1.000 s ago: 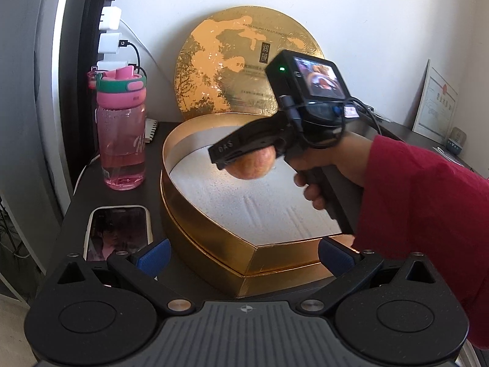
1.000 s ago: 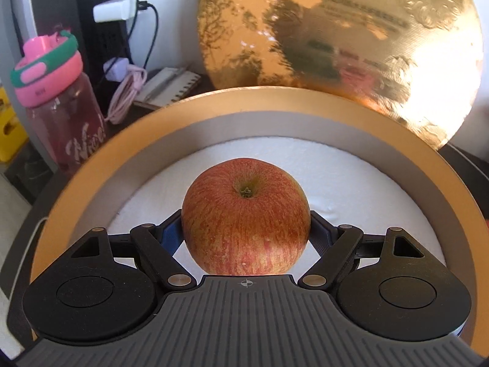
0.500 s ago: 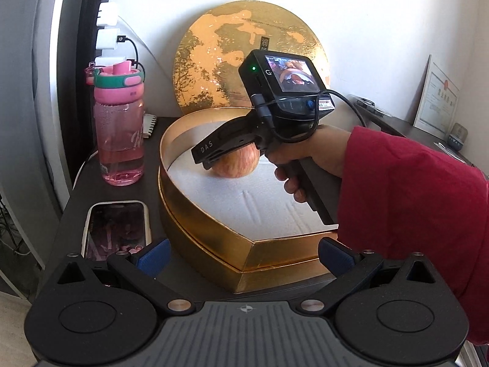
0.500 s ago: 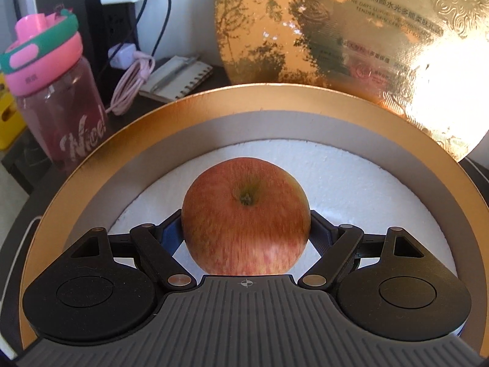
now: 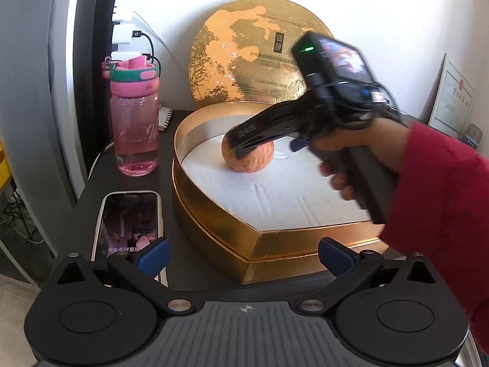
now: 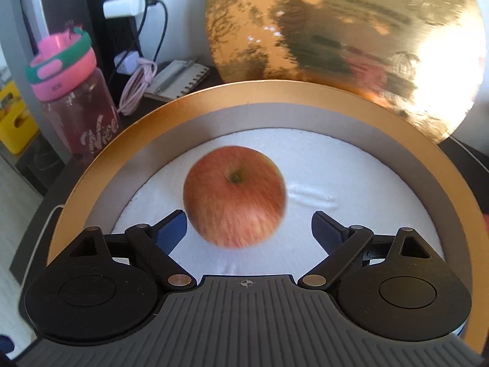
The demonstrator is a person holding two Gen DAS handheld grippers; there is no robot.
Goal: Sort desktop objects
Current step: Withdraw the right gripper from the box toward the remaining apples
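right gripper [image 6: 249,229] has just let go: a moment back its pads were pinched on the apple [image 6: 234,195], and now my jaws stand wide, a clear gap on either side of the fruit. the apple sits just ahead of my fingertips, nearer the left pad [image 6: 172,229] than the right, resting on the white foam floor of the gold heart-shaped box [image 6: 128,140]. nothing is touching it, as far as i can tell through the motion blur.

from the left wrist view i can see my right gripper's [image 5: 241,148] arm reaching across in front of the apple [image 5: 248,157], which sits on the foam toward the rounded back of the box [image 5: 214,211]. the person's hand [image 5: 360,159] in the red sleeve [image 5: 443,202] is blurred, so it's moving; i read it as backing off.

left gripper [image 5: 243,253] is spread open and holds nothing. it hangs low at the near point of the box. just beyond its left fingertip lies a phone [image 5: 130,217], face up on the dark desk, and farther past that stands a pink water bottle [image 5: 134,122]. the round gold lid [image 5: 244,55] leans on the wall behind everything.

so what it means: the apple is delivered and in the box, that item looks done. my guess is the phone or the bottle comes next, and the left side is nearest to both. the apple could roll on that foam, so i'd pull the right fingers straight back without brushing it.
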